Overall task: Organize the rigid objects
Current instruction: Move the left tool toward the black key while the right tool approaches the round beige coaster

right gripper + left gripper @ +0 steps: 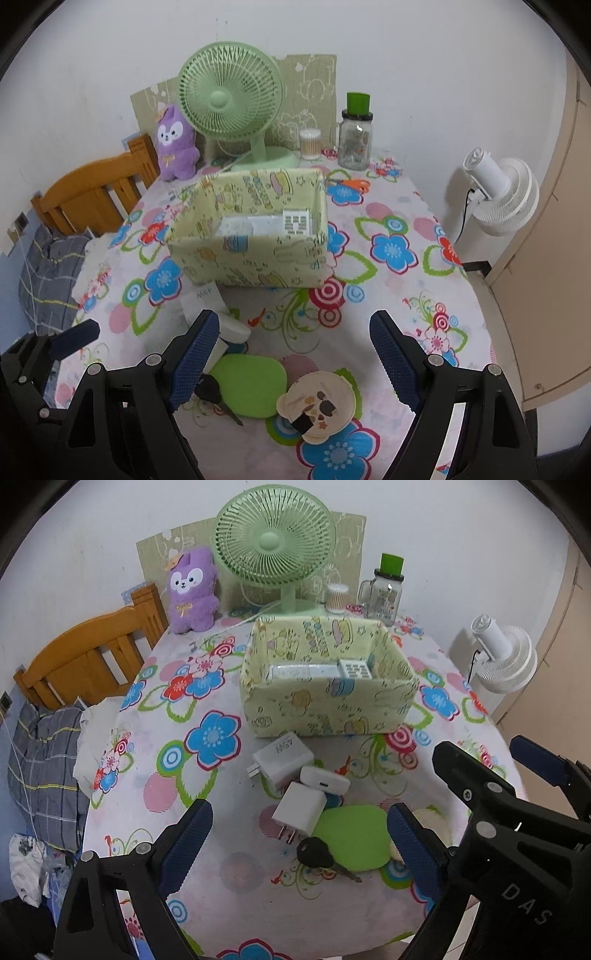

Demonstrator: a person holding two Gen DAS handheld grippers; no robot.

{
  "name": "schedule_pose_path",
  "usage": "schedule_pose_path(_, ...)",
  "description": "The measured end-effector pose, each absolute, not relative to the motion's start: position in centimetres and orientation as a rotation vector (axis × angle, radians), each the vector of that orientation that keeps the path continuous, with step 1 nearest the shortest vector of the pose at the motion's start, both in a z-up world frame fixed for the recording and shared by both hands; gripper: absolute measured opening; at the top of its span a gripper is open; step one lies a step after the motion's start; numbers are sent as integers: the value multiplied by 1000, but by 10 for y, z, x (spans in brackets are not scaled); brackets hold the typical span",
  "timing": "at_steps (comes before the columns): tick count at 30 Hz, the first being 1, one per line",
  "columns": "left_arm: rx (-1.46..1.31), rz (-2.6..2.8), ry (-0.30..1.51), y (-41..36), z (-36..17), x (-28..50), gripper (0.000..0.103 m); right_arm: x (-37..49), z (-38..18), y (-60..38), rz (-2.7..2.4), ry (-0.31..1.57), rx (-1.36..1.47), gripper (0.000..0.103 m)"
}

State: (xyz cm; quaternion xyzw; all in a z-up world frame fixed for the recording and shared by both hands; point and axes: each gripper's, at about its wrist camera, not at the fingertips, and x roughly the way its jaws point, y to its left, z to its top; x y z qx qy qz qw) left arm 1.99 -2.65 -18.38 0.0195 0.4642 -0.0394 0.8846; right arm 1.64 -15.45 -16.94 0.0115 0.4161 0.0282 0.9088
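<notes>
Evidently both tongs, left tongs [299, 834] and right tongs [291, 354], stand wide and empty above the loose items near the bench [155, 775] edge. White chargers [282, 762], a car key [317, 853] and a green oval pad [354, 836] lie just before the fabric storage box [325, 709]. Best to straddle one charger squarely, avoiding its neighbours, then close.

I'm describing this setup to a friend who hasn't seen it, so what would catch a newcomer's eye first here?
Probably the loud flowered tablecloth, and on it the pale yellow cartoon-print box standing open in the middle. Behind the box, a mint green fan rises against the wall beside a purple plush toy. Nearer the camera lie white chargers, a bright green oval pad and a black key.
</notes>
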Motion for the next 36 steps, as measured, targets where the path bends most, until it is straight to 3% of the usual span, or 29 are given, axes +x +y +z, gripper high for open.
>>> schedule_pose_path(18,9,-52,1072,-14,-254,26,93,27,-240,-147,52,947,-17,86)
schedule_pose_path(24,26,-5,1107,-19,-273,28,82,30,-259,-149,33,987,-33,86)
schedule_pose_path(30,11,-7,1114,-25,-281,31,81,33,-267,-152,22,1000,-24,86)
schedule_pose_path(36,19,12,1093,-31,-284,26,61,35,-275,-154,22,1018,-24,86)
